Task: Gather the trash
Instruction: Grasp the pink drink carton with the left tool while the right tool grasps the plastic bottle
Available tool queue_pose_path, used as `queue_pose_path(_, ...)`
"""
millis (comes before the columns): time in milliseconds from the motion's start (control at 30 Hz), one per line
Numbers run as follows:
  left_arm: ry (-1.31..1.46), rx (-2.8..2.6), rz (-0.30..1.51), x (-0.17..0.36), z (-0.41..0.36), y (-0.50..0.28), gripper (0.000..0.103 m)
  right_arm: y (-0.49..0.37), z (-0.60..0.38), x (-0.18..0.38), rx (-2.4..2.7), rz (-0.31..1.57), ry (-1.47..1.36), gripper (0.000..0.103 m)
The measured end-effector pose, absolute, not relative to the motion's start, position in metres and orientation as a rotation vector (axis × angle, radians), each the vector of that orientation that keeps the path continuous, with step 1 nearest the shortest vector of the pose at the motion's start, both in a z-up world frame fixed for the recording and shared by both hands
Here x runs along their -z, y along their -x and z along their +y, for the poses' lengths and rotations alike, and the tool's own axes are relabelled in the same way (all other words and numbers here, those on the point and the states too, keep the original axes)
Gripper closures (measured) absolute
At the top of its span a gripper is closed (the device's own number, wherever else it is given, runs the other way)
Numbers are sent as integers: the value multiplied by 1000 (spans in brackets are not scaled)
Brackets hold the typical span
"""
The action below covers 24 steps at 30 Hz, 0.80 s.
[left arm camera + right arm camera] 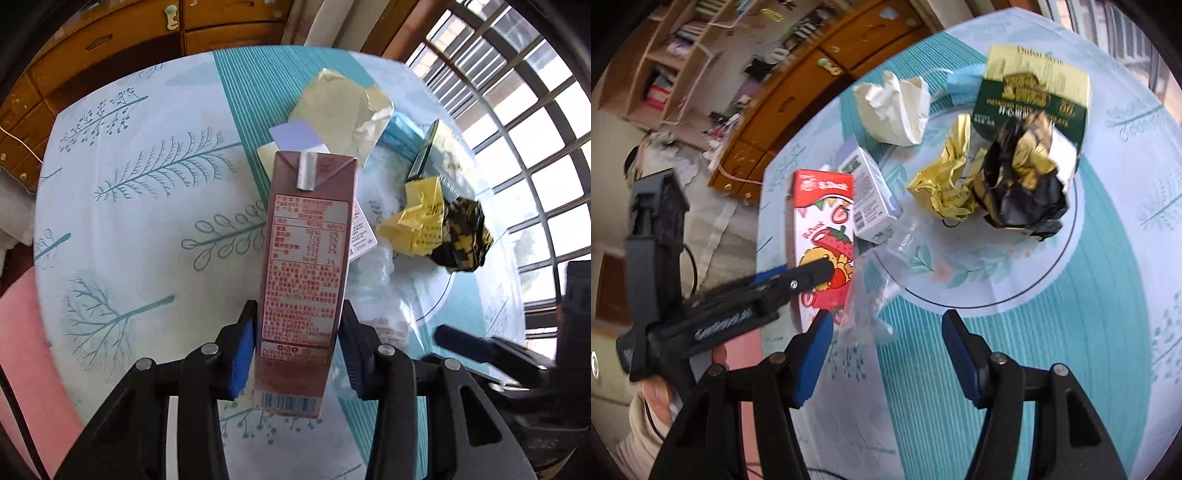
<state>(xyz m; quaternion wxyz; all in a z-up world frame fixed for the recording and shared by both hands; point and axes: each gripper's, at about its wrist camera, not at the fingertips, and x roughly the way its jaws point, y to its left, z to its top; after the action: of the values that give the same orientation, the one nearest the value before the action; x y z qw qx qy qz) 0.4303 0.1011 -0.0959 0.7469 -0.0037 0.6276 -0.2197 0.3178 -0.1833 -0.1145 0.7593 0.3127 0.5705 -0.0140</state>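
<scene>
A tall strawberry drink carton [304, 258] stands upright on the table, and my left gripper [299, 317] is shut on it with a blue pad against each narrow side. In the right wrist view the same carton [822, 218] shows its red and white front, with a left finger [809, 277] across it. My right gripper [886, 332] hangs open just above the cloth, and crumpled clear plastic [882, 266] lies just ahead of its fingertips. Further on lie a yellow wrapper [945, 184], a black and gold wrapper [1019, 181] and a green chocolate box [1034, 88].
A small white box [871, 199], crumpled white paper [894, 107] and a blue mask [402, 136] lie behind the carton. The table [147, 221] has a tree-print cloth. A pink chair [29, 332] stands at its left, wooden drawers [110, 37] behind, a barred window [517, 110] to the right.
</scene>
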Motion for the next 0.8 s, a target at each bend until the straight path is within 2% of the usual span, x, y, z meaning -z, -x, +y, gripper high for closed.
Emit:
queue_pose_path(233,97,484,1339,95,129,-419,65,-333,-177,147,49,1288,-763,44)
queue_pose_path(300,101,476,1318,88,139,-410,65,-336,-174,150,26,1287,-782,54)
queue_pose_path(333,101,472,1306,84,141,-407,65,-338,-171,152,1,1284,-786,65)
queue_pose_path(433,112,441,1277,68,154,-392,65,-340,-165,150,-40,1267,-777,77)
queue_pose_path(800,154,332,1210,10,151,-300,65,-278,-164,83,-175,1180,-680,78)
